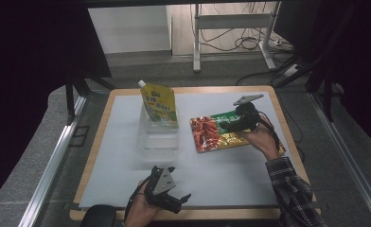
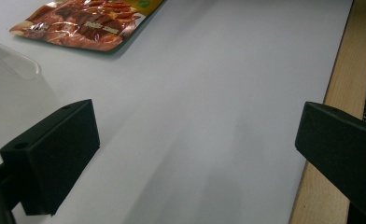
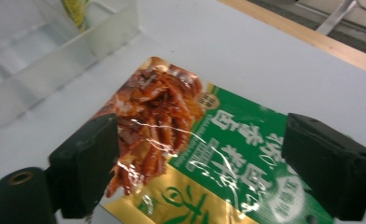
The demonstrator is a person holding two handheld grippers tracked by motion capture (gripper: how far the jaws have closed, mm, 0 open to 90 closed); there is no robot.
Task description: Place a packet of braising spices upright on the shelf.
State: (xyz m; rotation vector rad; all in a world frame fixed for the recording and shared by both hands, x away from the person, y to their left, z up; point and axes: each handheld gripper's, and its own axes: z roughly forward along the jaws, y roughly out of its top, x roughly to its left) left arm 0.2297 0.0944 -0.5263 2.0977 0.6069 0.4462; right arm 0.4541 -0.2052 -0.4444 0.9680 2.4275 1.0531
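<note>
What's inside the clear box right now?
The clear box holds a yellow spout pouch, standing upright against its back wall. The rest looks bare, though the pouch covers the floor behind it.

Overhead light keeps the white table [image 1: 127, 156] evenly bright w/ soft shadows, surroundings dark, specular glare on the foil snack pouch [image 3: 186, 154], and near-field tongs soft/out of focus in both gripper views, slight motion blur.

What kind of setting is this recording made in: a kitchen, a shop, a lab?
Most likely a lab or test room: a wooden-edged table with a white mat, grey carpet, a metal-legged desk with loose cables behind, and staged items: a snack packet and clear bin.
</note>
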